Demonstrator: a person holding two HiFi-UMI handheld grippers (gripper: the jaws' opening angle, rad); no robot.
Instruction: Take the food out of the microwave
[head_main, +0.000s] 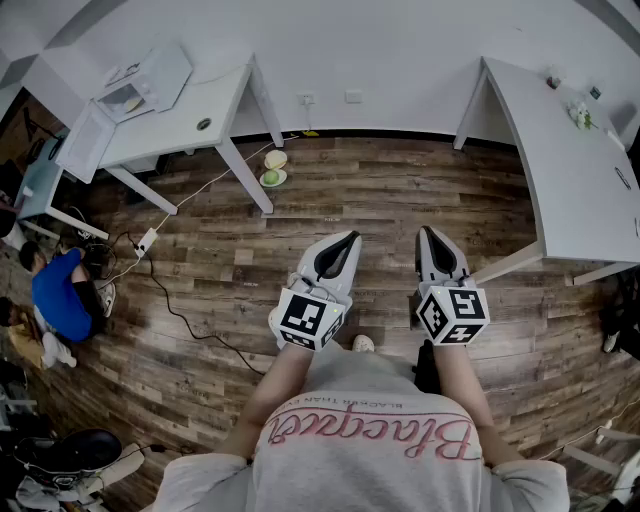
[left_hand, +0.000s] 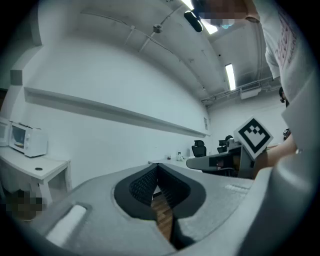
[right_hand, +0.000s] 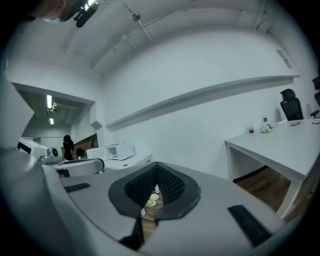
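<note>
Left hand-held gripper (head_main: 352, 238) and right hand-held gripper (head_main: 425, 233) both closed tight, nothing in either, well apart from the microwave (head_main: 150, 72) sitting on its table (head_main: 225, 92).

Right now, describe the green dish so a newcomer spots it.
Head view, upper left: the white table. By its front leg, on the wood floor, lie two small dishes. The green dish is nearer; the yellow dish sits behind it.

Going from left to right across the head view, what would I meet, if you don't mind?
person in blue → microwave → plates on the floor → left gripper → right gripper → white table
</note>
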